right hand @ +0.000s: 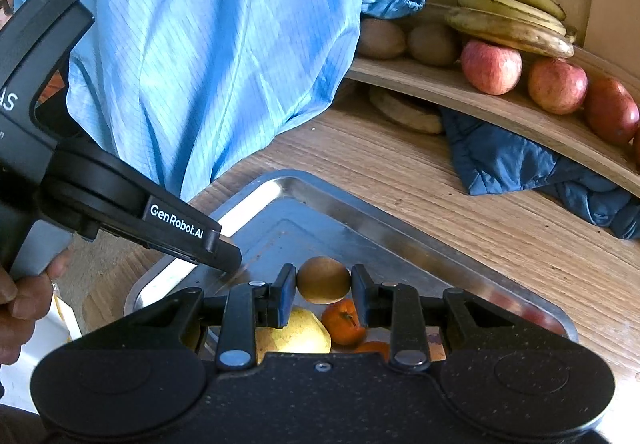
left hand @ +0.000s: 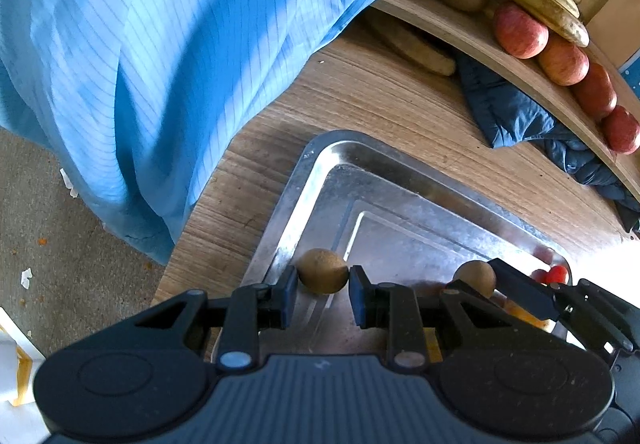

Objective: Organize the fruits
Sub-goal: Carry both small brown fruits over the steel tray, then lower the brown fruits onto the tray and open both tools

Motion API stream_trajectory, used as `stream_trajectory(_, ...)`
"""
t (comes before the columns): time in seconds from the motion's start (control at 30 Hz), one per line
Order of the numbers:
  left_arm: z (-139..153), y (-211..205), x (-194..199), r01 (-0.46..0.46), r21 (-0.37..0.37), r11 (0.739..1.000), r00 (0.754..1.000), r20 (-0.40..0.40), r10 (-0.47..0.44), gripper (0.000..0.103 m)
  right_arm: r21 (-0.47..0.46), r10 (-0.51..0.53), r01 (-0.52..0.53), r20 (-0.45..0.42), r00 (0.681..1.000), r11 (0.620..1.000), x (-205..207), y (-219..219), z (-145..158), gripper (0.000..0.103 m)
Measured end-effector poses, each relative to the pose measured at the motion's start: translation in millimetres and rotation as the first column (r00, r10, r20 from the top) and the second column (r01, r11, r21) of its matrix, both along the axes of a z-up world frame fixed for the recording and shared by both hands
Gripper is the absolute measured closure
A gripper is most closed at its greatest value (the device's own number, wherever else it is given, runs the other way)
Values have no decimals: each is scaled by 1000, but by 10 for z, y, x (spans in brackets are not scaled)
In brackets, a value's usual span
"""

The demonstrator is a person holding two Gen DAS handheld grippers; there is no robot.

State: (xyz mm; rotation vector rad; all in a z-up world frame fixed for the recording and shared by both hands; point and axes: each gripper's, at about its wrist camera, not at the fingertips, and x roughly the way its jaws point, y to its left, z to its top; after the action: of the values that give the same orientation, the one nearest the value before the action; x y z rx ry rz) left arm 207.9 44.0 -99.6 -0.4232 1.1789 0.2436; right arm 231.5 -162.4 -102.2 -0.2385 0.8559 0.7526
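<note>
- Two kiwis gripped: left gripper [left hand: 323, 280] clamps one kiwi [left hand: 323, 270]; right gripper [right hand: 323, 290] clamps another kiwi [right hand: 323, 279].
- Both over the metal tray [right hand: 400, 232].

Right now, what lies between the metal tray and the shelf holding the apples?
Mostly bare wooden tabletop, plus a crumpled dark blue cloth tucked under the shelf, apart from the tray. Both wrist views show this.

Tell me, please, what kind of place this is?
Probably a home kitchen or dining corner set up for recording: a wooden table, a metal tray of fruit, and a curved wooden shelf with bananas and apples.
</note>
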Motion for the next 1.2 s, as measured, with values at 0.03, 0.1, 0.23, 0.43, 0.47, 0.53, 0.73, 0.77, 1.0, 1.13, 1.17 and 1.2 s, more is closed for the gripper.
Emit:
stream_trajectory(0.03, -1, 6, 6, 1, -1, 1000, 1000, -1, -1, 73, -1, -2, 2, -1, 1000, 1000, 6, 4, -4, 71)
stream_trajectory(0.1, -5, 18, 24, 3, -1, 1000, 1000, -2, -3, 73, -2, -9, 9, -2, 1000, 1000, 26, 9, -13, 71)
stream_trajectory(0.23, -14, 37, 66, 7, -1, 1000, 1000, -5, -7, 73, -8, -26, 26, -4, 1000, 1000, 66, 11, -34, 71)
stream_trajectory(0.43, -13, 6, 152, 20, -1, 1000, 1000, -9, -20, 73, -25, -64, 64, -14, 998, 998, 172, -45, -77, 71)
stream_trajectory(0.47, -14, -10, 173, 25, 0, 1000, 1000, -9, -25, 73, -27, -70, 70, -15, 997, 997, 188, -58, -82, 71)
stream_trajectory(0.53, -17, -48, 215, 36, 2, 999, 999, -9, -36, 73, -31, -85, 84, -19, 996, 996, 227, -90, -93, 71)
stream_trajectory(0.73, -32, -178, 343, 72, 6, 997, 997, -11, -72, 73, -41, -128, 127, -31, 991, 991, 314, -234, -144, 71)
stream_trajectory(0.77, -33, -199, 362, 78, 7, 997, 997, -11, -78, 73, -42, -135, 134, -33, 990, 990, 328, -261, -152, 71)
stream_trajectory(1.0, -44, -300, 435, 106, 7, 994, 994, -19, -106, 73, -47, -160, 158, -42, 986, 986, 361, -374, -188, 71)
stream_trajectory(1.13, -52, -345, 441, 110, 10, 994, 994, -20, -110, 73, -48, -165, 162, -43, 985, 986, 360, -414, -188, 70)
stream_trajectory(1.17, -54, -344, 441, 111, 10, 994, 994, -20, -110, 73, -49, -165, 163, -44, 985, 985, 360, -417, -187, 70)
stream_trajectory(1.2, -54, -357, 441, 111, 11, 994, 994, -21, -111, 73, -48, -164, 162, -46, 985, 986, 356, -435, -185, 70)
